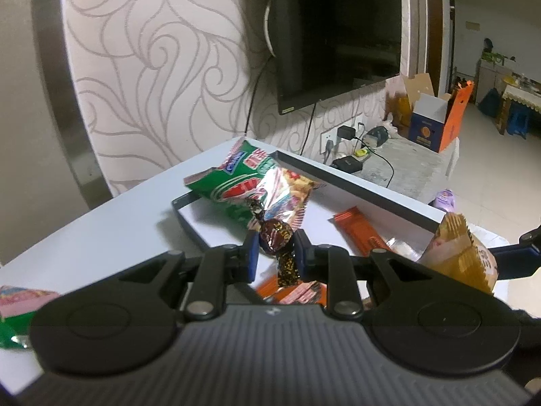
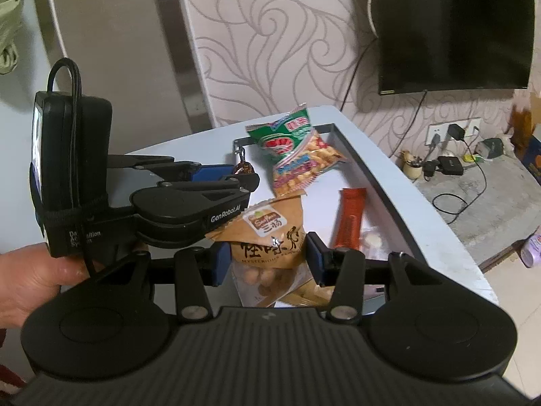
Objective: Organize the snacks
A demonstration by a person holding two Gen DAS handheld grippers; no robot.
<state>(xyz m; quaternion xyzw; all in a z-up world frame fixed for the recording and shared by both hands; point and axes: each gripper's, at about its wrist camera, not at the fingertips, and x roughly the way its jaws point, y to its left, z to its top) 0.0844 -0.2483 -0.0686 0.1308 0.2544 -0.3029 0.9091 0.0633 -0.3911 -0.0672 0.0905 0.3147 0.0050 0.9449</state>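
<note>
Table (image 2: pixel 399 182): pale grey-white, one only, set against the swirl-patterned wall below the dark television (image 2: pixel 453 27).

Tray (image 1: pixel 355 186): one, shallow, white floor, dark rim, lying on the table.

Green snack bag (image 1: pixel 243 182): one in the tray, at its far end. Green and red print with a clear window showing pale puffed pieces; it lay tilted, its top edge over the tray's far rim.

Brown snack pouch (image 2: pixel 270 237): one, kraft-coloured, black brush characters and a small green-and-orange label, round nuts visible through its clear lower part. My right jaws (image 2: pixel 263 257) were clenched on it, one blue pad at each side, holding it upright above the near end of the tray.

Orange bar (image 2: pixel 350 218): one long orange-red wrapper, flat on the tray floor, to the right of the pouch. Just beside it lay one small clear packet (image 2: pixel 372 240) with pale round pieces inside.

Chocolate candy (image 1: pixel 275 233): one, dark brown foil with gold print, twisted at both ends. My left jaws (image 1: pixel 275 253) gripped it around its middle, lifted above the tray near the green bag.

More orange and pink wrappers (image 1: pixel 290 291) showed under my left jaws; number not clear.

At the left table edge, outside the tray, one pink-and-green packet (image 1: pixel 20 304) lay partly out of view.
</note>
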